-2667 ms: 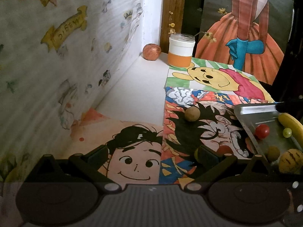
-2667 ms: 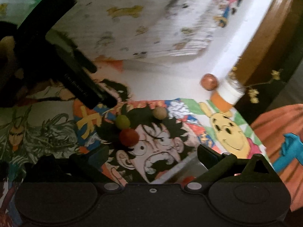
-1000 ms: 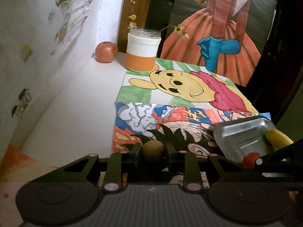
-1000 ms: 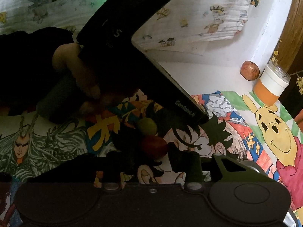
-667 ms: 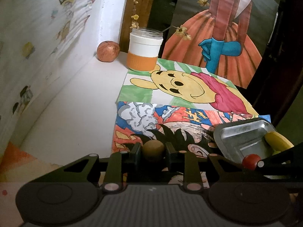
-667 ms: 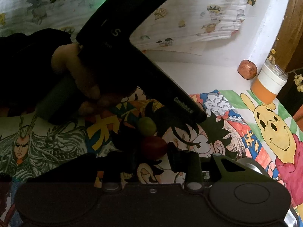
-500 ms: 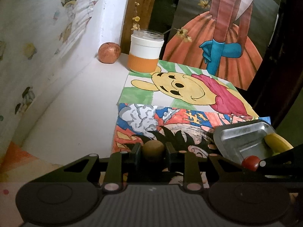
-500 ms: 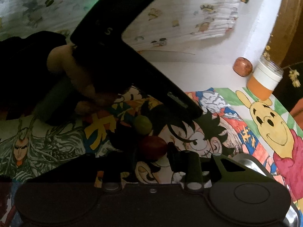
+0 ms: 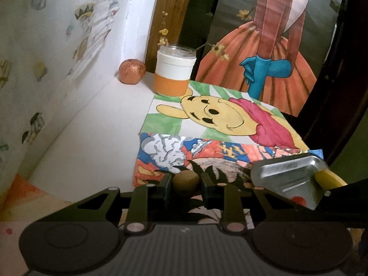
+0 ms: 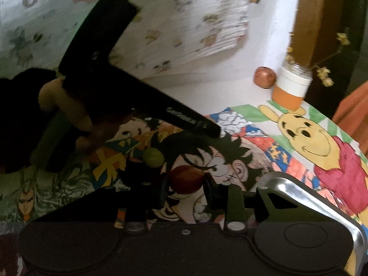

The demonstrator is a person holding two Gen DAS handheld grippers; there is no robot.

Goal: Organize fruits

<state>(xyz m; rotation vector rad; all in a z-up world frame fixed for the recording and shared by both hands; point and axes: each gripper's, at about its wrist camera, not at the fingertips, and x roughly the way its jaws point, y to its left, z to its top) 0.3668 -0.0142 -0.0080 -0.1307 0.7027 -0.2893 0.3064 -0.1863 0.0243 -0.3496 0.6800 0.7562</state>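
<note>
My left gripper [image 9: 185, 185] is shut on a small round brown fruit [image 9: 185, 180] and holds it over the cartoon drawings. My right gripper [image 10: 185, 187] is shut on a dark red round fruit [image 10: 185, 179]. A small green fruit [image 10: 153, 157] lies on the drawing just beyond it. The metal tray [image 9: 285, 179] sits to the right in the left wrist view, holding a yellow banana [image 9: 329, 179] and a red fruit [image 9: 299, 201]. The tray's rim [image 10: 306, 197] shows at the right of the right wrist view. The left gripper's body [image 10: 138, 96] crosses the right wrist view.
A red apple [image 9: 131, 74] and a white and orange jar [image 9: 174, 73] with dried flowers stand in the far corner by the wall. A patterned cloth hangs on the left wall. A painted panel of a figure in an orange dress leans at the back right.
Both grippers came down over their fruits and shut on them. Since then both have lifted slightly and the views have shifted a little toward the tray.
</note>
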